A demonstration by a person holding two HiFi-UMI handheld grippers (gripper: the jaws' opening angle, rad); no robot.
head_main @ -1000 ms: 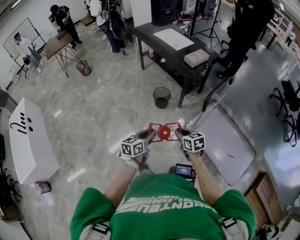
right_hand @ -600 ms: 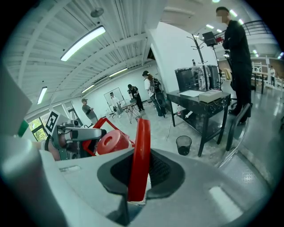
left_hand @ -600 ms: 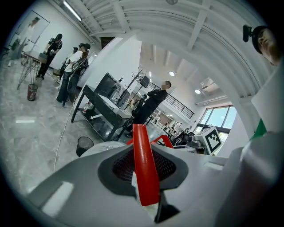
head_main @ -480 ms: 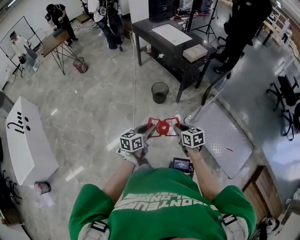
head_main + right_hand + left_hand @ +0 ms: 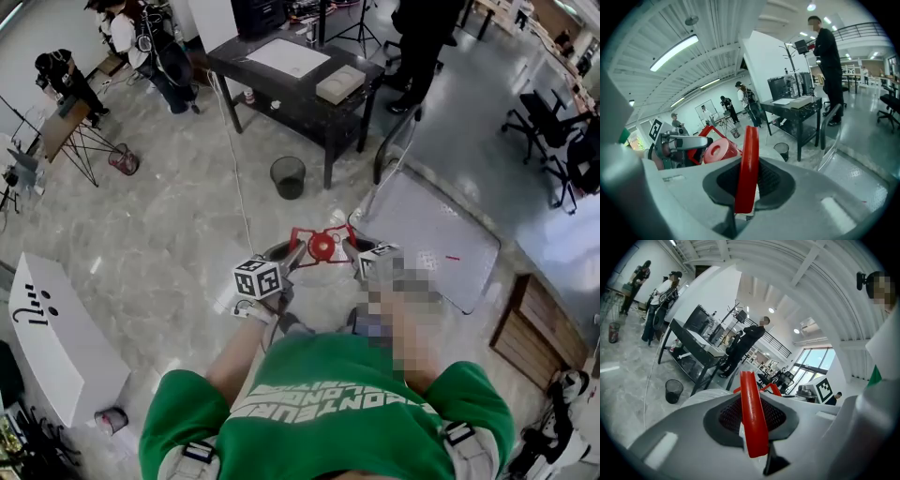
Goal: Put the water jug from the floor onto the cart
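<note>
Holding the large translucent water jug with red cap [image 5: 322, 247] clear of the marble floor [image 5: 169, 234], just short of the grey flat metal cart [image 5: 441, 246]. Clamped on its red plastic handle frame [image 5: 751, 418] from both sides: left gripper [image 5: 294, 259] jaws nearly closed on one thin bar, right gripper [image 5: 350, 251] jaws likewise. Risk of slipping off such narrow bars, or tilting under uneven lift.
</note>
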